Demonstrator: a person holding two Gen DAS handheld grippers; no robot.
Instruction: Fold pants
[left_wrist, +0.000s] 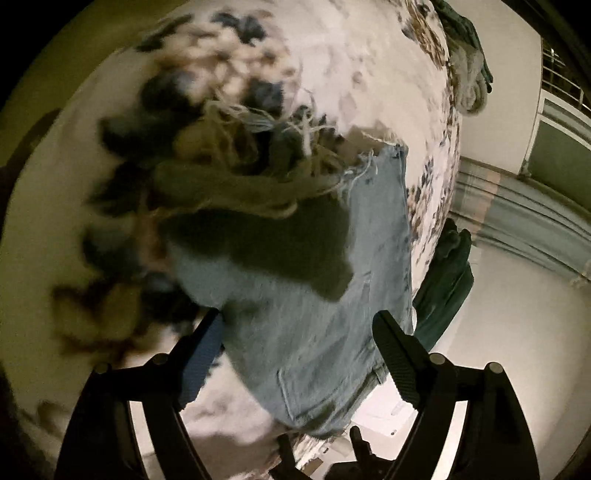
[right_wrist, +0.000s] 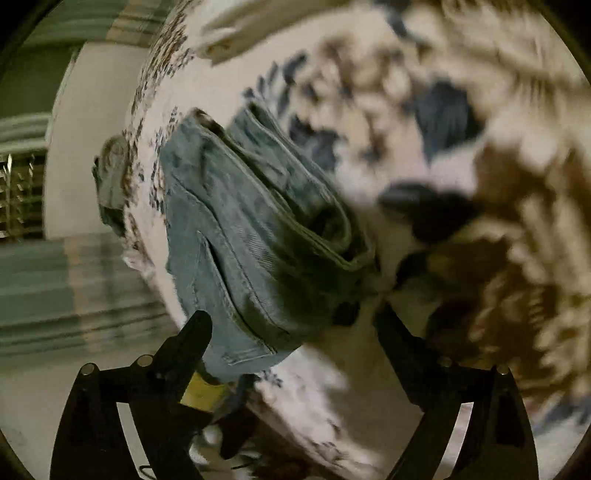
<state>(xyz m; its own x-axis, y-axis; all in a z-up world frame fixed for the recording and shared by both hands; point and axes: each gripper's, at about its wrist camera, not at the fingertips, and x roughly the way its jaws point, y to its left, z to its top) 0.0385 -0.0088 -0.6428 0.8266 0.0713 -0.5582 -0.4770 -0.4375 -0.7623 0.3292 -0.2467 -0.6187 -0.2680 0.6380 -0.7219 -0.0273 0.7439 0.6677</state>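
Light blue jeans (left_wrist: 314, 295) lie folded on a bed with a white floral cover (left_wrist: 351, 74). The frayed hems (left_wrist: 295, 129) point away from me in the left wrist view. My left gripper (left_wrist: 299, 325) is open and empty, its fingers hanging above the denim. In the right wrist view the jeans (right_wrist: 251, 229) show stacked layers and a pocket seam near the bed edge. My right gripper (right_wrist: 291, 325) is open and empty, just above the near end of the jeans. Both views are motion-blurred.
The floral cover (right_wrist: 406, 147) spreads to the right. Dark green cloth (left_wrist: 447, 280) hangs at the bed's edge, and grey-green cloth (left_wrist: 469, 74) lies at its far side. Pale floor (left_wrist: 517, 314) and a striped curtain (right_wrist: 55, 277) lie beyond the bed.
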